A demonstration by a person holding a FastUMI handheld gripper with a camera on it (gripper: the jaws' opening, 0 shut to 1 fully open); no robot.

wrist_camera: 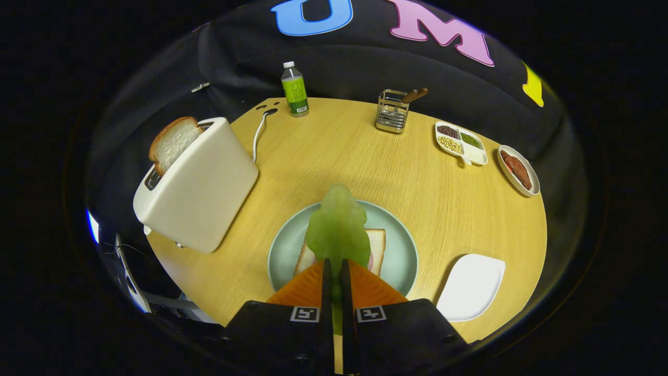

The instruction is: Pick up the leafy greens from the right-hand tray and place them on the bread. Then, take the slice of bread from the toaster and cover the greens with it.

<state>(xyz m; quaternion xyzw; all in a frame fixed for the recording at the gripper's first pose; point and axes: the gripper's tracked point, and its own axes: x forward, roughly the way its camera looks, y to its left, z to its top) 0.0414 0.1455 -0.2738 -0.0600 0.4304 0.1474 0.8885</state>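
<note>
Gripping leafy greens (338, 224), gripper (336, 269) fingers pinch them over plate (402, 245) w/ bread (377, 243). Toaster (201, 188) holds bread slice (172, 142); right tray (472, 287) bare.

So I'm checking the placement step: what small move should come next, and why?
Probably lower and open the gripper: its fingers are shut on the pale green leafy greens, which hang over the white bread slice on the round light-green plate.

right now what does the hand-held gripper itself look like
The hand-held gripper has two narrow fingers running forward side by side, each backed by a wedge-shaped panel that widens toward a blocky black body. Each side of the body carries a small square black-and-white marker near the finger base, and a few screw holes dot the housing. No cables or sleeve can be seen.
</note>
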